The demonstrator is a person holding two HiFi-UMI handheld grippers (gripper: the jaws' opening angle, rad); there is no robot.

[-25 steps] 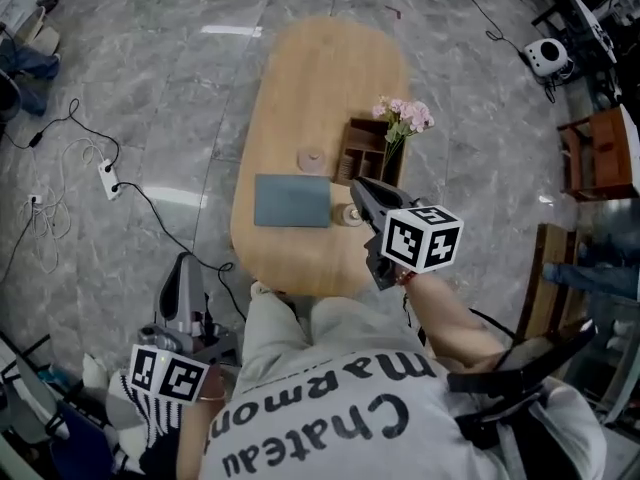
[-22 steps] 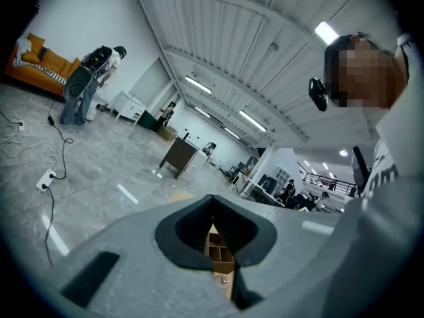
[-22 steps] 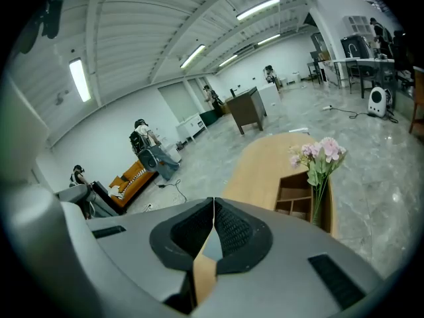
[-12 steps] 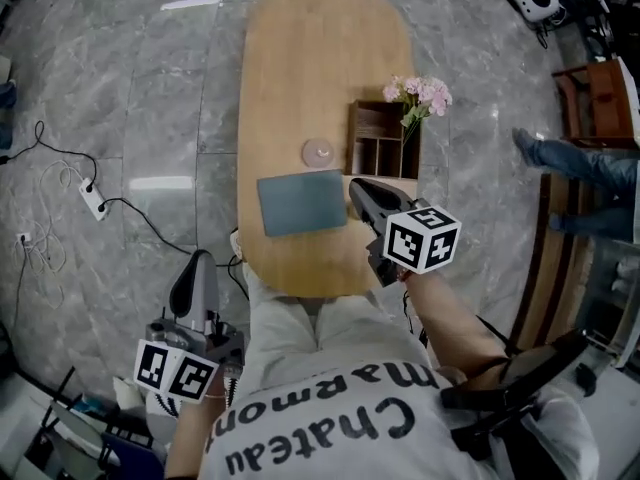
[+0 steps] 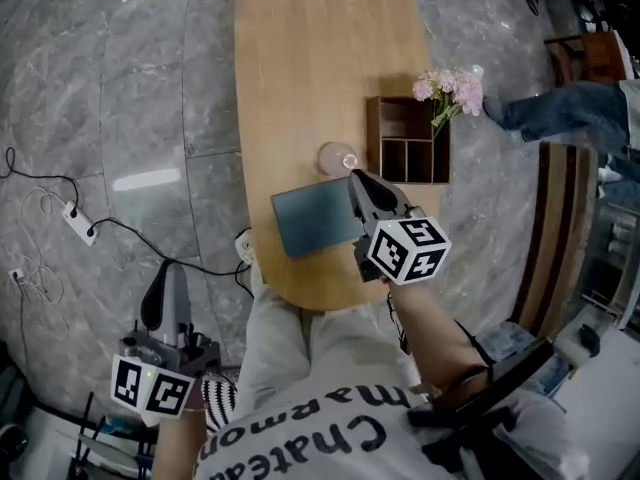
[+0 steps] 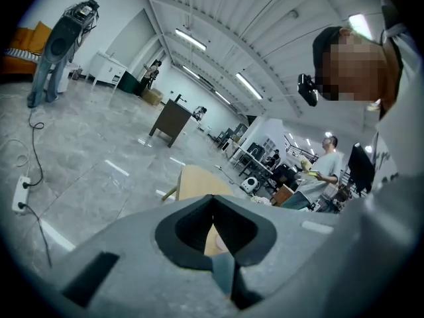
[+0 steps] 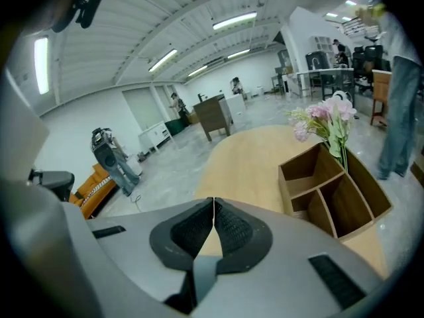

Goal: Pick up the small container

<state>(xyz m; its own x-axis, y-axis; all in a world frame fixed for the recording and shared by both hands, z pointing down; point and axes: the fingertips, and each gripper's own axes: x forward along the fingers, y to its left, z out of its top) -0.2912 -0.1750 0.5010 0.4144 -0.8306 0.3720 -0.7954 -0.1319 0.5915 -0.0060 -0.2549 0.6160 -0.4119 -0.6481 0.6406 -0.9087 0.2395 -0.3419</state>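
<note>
On the oval wooden table (image 5: 300, 58) a small round tan piece (image 5: 334, 156) lies left of a wooden organizer (image 5: 408, 140). My right gripper (image 5: 353, 176) hovers over the table with its tips just at that round piece, above the right edge of a grey-blue mat (image 5: 312, 222). Its jaws are shut with nothing between them (image 7: 212, 201). Whatever stands right of the mat is hidden under this gripper. My left gripper (image 5: 166, 273) hangs low beside the person's left leg, off the table over the floor, its jaws closed and empty (image 6: 212, 198).
Pink flowers (image 5: 452, 88) stand at the organizer's right side. A person's jeans leg (image 5: 560, 108) is on the floor right of the table. A power strip with cables (image 5: 78, 223) lies on the floor at left. A dark chair (image 5: 500, 393) is behind at right.
The view has slid up the table. A small jar beside the mat's right edge, visible one second ago, is now covered by the right gripper. The left gripper stayed low.
</note>
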